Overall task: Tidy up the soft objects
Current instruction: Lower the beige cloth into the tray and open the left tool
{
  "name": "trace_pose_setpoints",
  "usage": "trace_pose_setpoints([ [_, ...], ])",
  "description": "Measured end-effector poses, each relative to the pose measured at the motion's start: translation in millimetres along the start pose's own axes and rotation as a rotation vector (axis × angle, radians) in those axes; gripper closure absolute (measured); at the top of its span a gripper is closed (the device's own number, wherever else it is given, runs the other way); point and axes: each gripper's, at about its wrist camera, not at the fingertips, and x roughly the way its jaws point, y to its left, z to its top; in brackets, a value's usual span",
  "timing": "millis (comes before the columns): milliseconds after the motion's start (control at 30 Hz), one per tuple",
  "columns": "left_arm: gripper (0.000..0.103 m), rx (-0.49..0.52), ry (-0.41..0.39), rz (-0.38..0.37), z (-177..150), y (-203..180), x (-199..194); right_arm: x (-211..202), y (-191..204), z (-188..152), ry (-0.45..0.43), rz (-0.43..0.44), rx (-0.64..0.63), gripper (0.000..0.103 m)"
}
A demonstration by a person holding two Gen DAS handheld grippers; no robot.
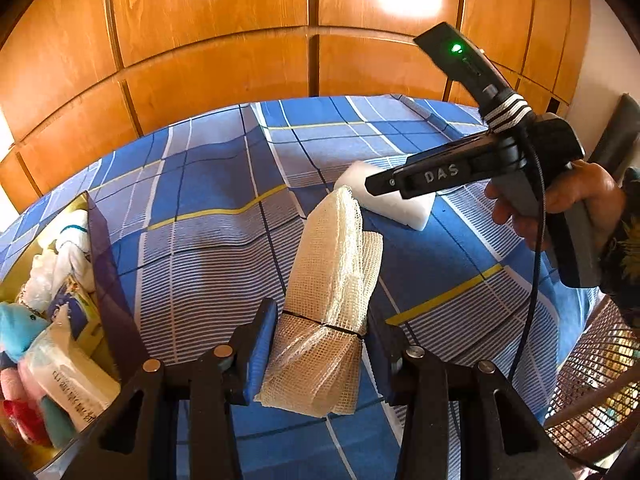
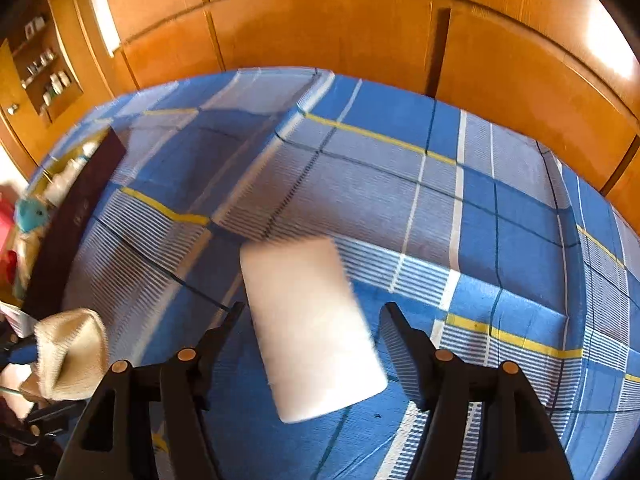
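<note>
Cream mesh gauze roll (image 1: 328,296), bound by a thin dark band near its lower third, sits pinched between the blue-padded fingers (image 1: 262,344) of the left gripper (image 1: 320,356). Long axis runs away from the camera, tilted up and slightly right; loose upper end points toward the far side of the bed. Held clear of the blue plaid bedsheet (image 1: 200,240).

White rectangular foam block (image 2: 312,328) lies flat on the sheet, between the spread fingers of the right gripper (image 2: 312,320). Neither pad presses on it; a gap shows on each side. Long axis runs away from the right wrist camera, far end leaning left. In the left wrist view, the block lies just past the gauze tip, under the right gripper's black finger.

Hand (image 1: 560,204) grips the grey handle of the right gripper.

Dark-walled box (image 1: 108,280) at left holds soft items: teal plush toy (image 1: 20,328), white knotted cloth (image 1: 68,244), tissue pack (image 1: 76,380).

Orange wooden wardrobe panels (image 1: 240,40) behind the bed.
</note>
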Motion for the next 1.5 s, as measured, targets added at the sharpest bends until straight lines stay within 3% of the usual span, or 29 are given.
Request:
trace_pose_setpoints([
  [167,0.060,-0.011,-0.013,0.005,0,1,-8,-3,-4,3,-0.017,0.006,0.017,0.032],
  [433,0.060,-0.046,-0.021,0.013,2,10,-21,18,9,1,0.048,0.007,-0.059,0.032],
  [667,0.059,-0.080,-0.048,0.044,7,19,-38,27,1,-3,0.050,0.002,-0.045,0.035],
  [733,0.059,-0.096,-0.058,0.060,9,24,-44,25,2,-3,0.042,0.016,-0.049,0.043],
  [1067,0.059,-0.197,-0.091,0.221,13,64,-70,23,8,-9,0.045,-0.008,-0.019,0.044],
  [1500,0.059,-0.288,-0.109,0.273,-1,100,-83,24,16,-16,0.012,-0.066,-0.054,0.044],
])
